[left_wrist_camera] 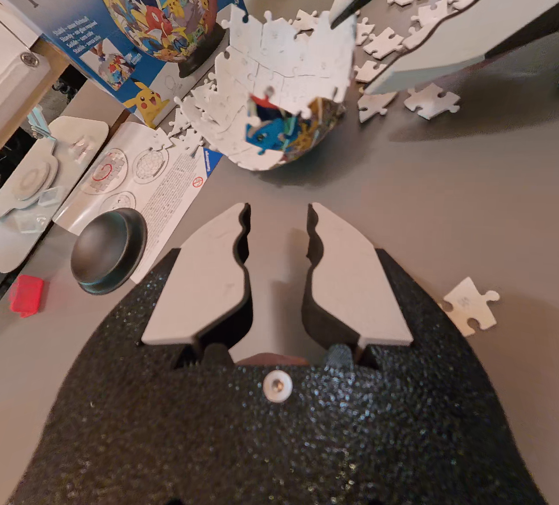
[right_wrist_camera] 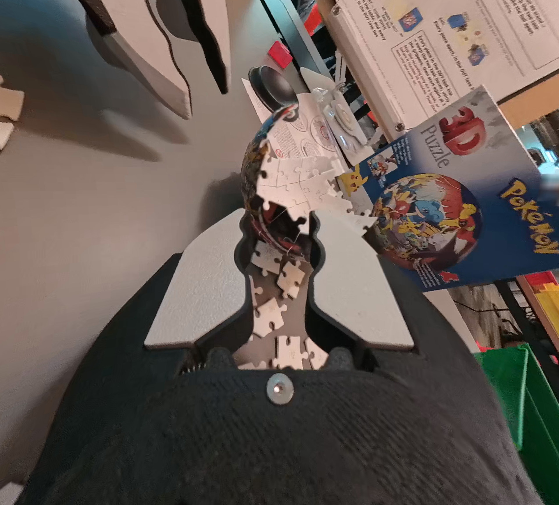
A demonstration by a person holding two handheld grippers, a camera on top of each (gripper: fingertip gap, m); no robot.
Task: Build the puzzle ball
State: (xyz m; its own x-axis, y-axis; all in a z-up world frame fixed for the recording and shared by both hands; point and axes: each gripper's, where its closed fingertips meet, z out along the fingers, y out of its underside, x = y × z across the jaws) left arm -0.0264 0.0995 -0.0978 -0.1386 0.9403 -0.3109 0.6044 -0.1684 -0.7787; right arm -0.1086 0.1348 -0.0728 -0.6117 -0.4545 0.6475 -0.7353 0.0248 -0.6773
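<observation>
The half-built puzzle ball lies on the grey table, an open shell with white inner faces and a colourful outside. My left gripper is open and empty, a short way in front of the ball. My right gripper is open at the ball's right rim, one fingertip inside the shell and the other outside, with the wall between the jaws. In the right wrist view the ball sits just past the right gripper. Loose white pieces lie under it. The left gripper hangs at the upper left.
Several loose white pieces lie right of the ball, and a single piece near my left gripper. The puzzle box stands behind the ball. A black stand, an instruction sheet and a red block lie on the left. A green bin is off the table. There is about 10 cm between the tips of the two grippers. The single piece sits 10 cm or so from the ends of my left fingers.
</observation>
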